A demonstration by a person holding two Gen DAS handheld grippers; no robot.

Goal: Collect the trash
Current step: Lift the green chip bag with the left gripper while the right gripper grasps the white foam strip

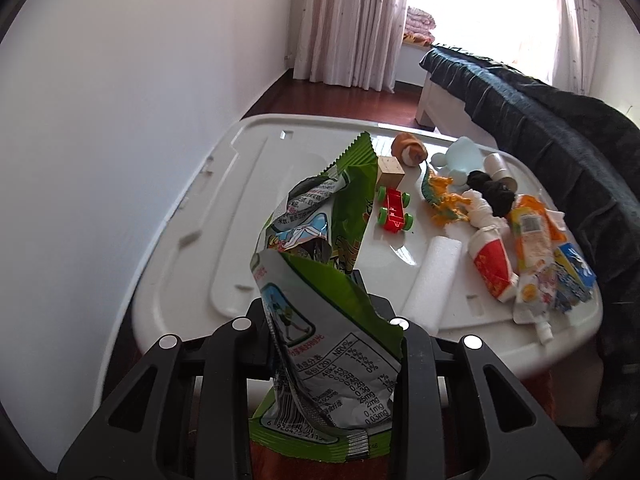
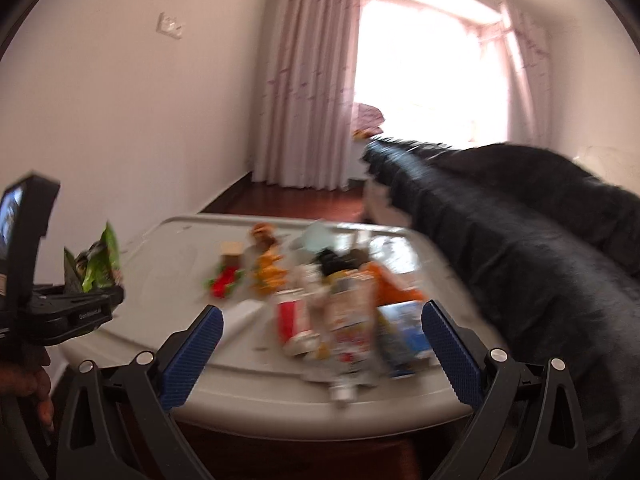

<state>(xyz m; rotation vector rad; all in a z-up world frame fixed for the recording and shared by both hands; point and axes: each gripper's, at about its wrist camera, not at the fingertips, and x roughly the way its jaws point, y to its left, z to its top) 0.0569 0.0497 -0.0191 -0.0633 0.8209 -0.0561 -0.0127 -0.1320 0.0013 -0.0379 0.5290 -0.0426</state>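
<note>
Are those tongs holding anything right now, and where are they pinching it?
The left tongs pinch a green snack bag near its bottom end; its torn top sticks up. The right tongs are open and hold nothing.

Daylight pours in from the window (image 1: 480, 12) at the back, and it's totally blown out in both views, pure white with a pinkish bleed into the curtains (image 2: 312, 92). The left wrist view is crisp: print on the green snack bag (image 1: 320, 320) is readable, and the white worktop (image 1: 192, 216) has soft glare near its far edge. The right wrist view is smeared with motion blur, so the clutter on the worktop turns to mush. Both have heavy fisheye bending and dark vignetted corners. The dark blanket (image 2: 520, 232) swallows detail.
</note>
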